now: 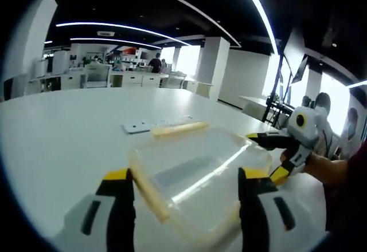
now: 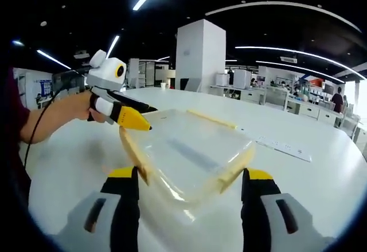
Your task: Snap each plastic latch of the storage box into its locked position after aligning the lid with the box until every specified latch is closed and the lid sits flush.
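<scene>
Left gripper view: white table (image 1: 63, 132), clear storage box (image 1: 200, 174) with lid on, low centre, reaching from about 6 to 3 o'clock. Cream latch (image 1: 150, 193) on box's near-left edge at 7 o'clock, another latch (image 1: 179, 128) along far edge near 12 o'clock of the box. Left gripper (image 1: 186, 189) jaws rise at 7 and 5 o'clock, spread wide, box between them; cannot tell if tips touch it. Flat pale strip (image 1: 137, 127) on table just beyond box. Right gripper (image 1: 269, 157) enters at 3 o'clock, yellow-tipped jaws parted, at the box's right corner; contact unclear. Person's hand behind it.

Right gripper view: left gripper (image 2: 146, 118) at 10 o'clock, held by hand (image 2: 94, 109), tips at box's far-left corner, gap unclear here. Storage box (image 2: 189, 157) centre, latch (image 2: 133, 152) along left edge, latch (image 2: 236, 169) on right edge, latch (image 2: 212, 118) at far edge. Right gripper (image 2: 189, 192) jaws at 7 and 5 o'clock, wide apart, straddling box's near end. Table (image 2: 321, 177) around. Power strip (image 2: 284, 147) at 3 o'clock, apart from box.
</scene>
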`<state>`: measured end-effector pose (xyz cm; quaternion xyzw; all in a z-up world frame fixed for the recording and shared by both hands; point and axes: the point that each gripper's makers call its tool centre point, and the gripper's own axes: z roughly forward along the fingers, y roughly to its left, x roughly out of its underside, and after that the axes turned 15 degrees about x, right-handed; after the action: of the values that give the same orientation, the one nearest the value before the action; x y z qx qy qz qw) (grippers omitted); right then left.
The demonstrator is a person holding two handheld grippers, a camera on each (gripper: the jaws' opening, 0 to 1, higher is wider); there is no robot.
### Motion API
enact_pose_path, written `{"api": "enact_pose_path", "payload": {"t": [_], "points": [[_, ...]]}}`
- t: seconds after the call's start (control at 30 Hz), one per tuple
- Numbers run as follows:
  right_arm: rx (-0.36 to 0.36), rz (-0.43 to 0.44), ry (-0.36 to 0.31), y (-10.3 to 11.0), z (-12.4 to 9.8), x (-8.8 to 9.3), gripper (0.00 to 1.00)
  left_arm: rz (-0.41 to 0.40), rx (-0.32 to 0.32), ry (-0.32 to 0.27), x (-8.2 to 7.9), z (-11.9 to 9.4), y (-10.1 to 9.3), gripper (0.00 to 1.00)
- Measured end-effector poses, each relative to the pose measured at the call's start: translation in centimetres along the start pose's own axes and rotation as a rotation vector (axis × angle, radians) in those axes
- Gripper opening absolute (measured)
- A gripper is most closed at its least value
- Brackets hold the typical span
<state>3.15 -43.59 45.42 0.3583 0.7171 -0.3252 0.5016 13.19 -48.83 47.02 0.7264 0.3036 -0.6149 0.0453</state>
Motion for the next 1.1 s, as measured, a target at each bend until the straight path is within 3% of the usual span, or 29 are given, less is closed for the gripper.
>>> {"api": "enact_pose_path", "payload": {"t": [0.77, 1.1], "points": [[0.046, 0.054, -0.012, -0.26, -0.03, 0.41, 0.62, -0.001, 0.003, -0.017, -0.03, 0.18, -0.12, 0.74], [0.028, 0.055, -0.035, -0.36, 0.07, 0.29, 0.69, 0.016, 0.001, -0.002, -0.11, 0.20, -0.01, 0.76]]}}
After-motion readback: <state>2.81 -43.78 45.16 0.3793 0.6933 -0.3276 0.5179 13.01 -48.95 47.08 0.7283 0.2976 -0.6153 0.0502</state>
